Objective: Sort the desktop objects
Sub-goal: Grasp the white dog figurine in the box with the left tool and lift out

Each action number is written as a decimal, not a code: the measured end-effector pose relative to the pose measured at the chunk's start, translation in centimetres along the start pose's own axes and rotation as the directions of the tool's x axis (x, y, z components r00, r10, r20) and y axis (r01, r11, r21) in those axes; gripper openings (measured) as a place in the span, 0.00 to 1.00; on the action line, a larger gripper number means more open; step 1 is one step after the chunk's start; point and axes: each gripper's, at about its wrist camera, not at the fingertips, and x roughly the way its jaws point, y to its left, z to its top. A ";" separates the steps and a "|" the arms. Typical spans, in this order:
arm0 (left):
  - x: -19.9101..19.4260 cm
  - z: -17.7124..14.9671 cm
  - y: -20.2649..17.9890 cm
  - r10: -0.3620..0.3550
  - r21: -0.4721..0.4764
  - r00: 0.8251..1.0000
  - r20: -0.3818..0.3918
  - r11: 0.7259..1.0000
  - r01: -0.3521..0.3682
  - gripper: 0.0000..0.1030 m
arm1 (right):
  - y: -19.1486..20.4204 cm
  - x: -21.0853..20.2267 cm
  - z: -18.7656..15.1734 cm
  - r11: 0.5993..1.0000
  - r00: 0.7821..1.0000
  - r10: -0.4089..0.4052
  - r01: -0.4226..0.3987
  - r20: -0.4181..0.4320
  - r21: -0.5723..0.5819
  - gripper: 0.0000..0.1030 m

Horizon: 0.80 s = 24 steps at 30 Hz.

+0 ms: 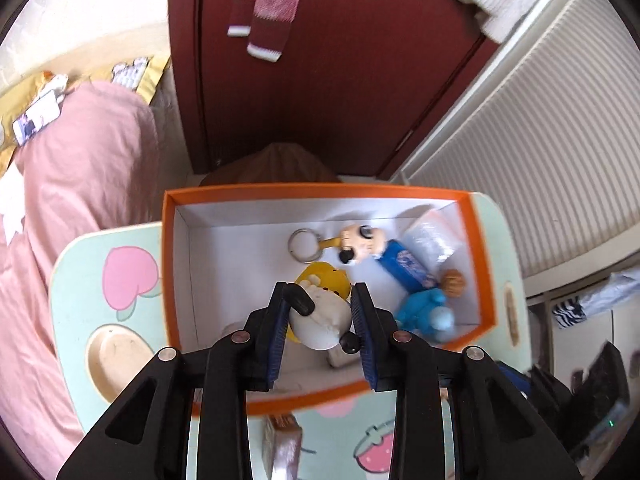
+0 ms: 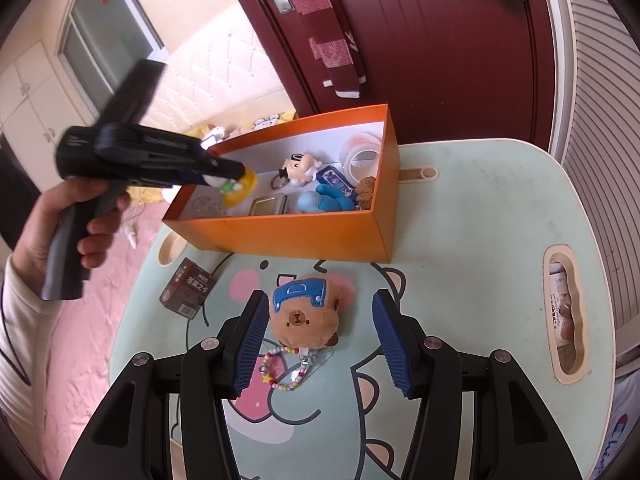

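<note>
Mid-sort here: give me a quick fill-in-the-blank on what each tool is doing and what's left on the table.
1. The left tool is shut on a white and ____ dog figure over the box.
2. That box is ____ outside.
3. The right tool stands open around a plush ____ charm.
4. The small brown carton lies ____ the box.

Missing: yellow; orange; bear; outside

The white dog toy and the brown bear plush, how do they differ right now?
The white dog toy is clamped in the left claw over the orange box; the brown bear plush lies on the table, between the open right claw's pads. The dog looks smooth and hard, the bear fuzzy. Both are small character toys.
</note>
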 end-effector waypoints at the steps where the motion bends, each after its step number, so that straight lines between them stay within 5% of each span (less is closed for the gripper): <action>1: -1.4 -0.5 -0.4 -0.009 0.019 1.000 0.026 1.000 0.008 0.32 | 0.0 0.0 0.0 1.000 1.000 -0.001 0.001 0.000 0.001 0.52; 5: -5.6 -3.8 -1.3 -0.021 0.119 0.996 0.086 0.993 0.011 0.32 | -0.4 -0.5 0.4 1.000 1.000 0.000 0.000 0.011 0.008 0.52; 9: -7.2 -7.8 -0.3 -0.027 0.136 0.999 0.046 0.991 0.021 0.32 | -0.5 -1.3 2.1 0.999 0.999 0.030 -0.030 0.013 0.039 0.52; 16: -7.1 -11.7 4.8 -0.020 0.018 0.997 0.078 1.000 0.018 0.32 | 2.3 0.8 8.5 1.000 0.997 -0.013 0.012 -0.076 -0.013 0.52; 24: -3.0 -13.0 6.4 0.043 -0.025 0.999 0.007 0.999 -0.042 0.32 | 6.1 8.2 12.3 0.993 0.977 -0.092 0.075 -0.191 -0.095 0.50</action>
